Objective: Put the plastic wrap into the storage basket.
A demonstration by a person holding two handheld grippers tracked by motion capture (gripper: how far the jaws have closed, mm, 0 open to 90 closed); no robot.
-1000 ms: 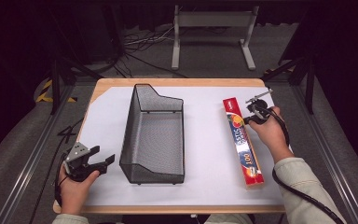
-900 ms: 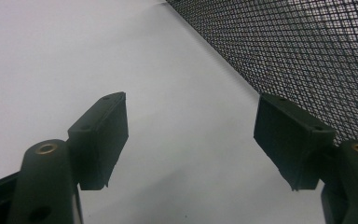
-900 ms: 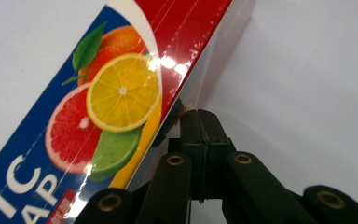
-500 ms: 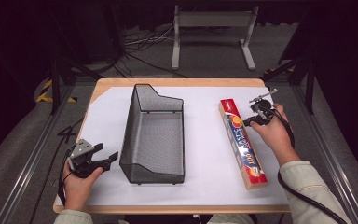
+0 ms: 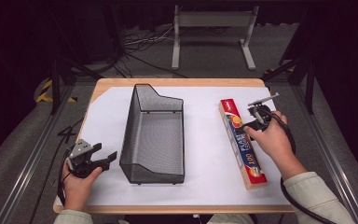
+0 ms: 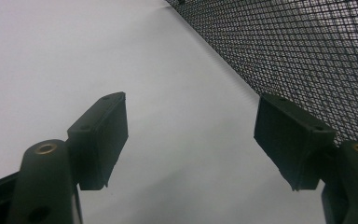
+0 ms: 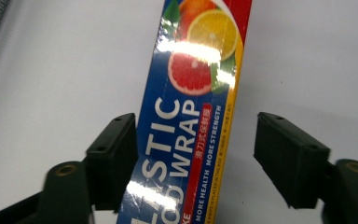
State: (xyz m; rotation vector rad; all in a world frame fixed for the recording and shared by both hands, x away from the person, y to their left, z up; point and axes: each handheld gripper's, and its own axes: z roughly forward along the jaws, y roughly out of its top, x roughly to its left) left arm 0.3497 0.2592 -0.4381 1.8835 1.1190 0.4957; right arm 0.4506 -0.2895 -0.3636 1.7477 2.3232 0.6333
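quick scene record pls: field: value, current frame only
surface: table under a white sheet
item in hand: plastic wrap box, flat on the sheet, right side
container: black mesh basket, centre, nothing inside
right claw: open, jaws straddling the box, not closed on it
left claw: open, holding nothing, beside the basket's near left wall
box vs basket: apart, box not in basket

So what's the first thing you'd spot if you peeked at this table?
Probably the bright plastic wrap box, red and blue with citrus fruit printed on it, lying lengthwise at the right of the white table. The right gripper is open, with a jaw on either side of the box. Next comes the big black mesh basket in the middle, with the open left gripper just beside its near left corner.
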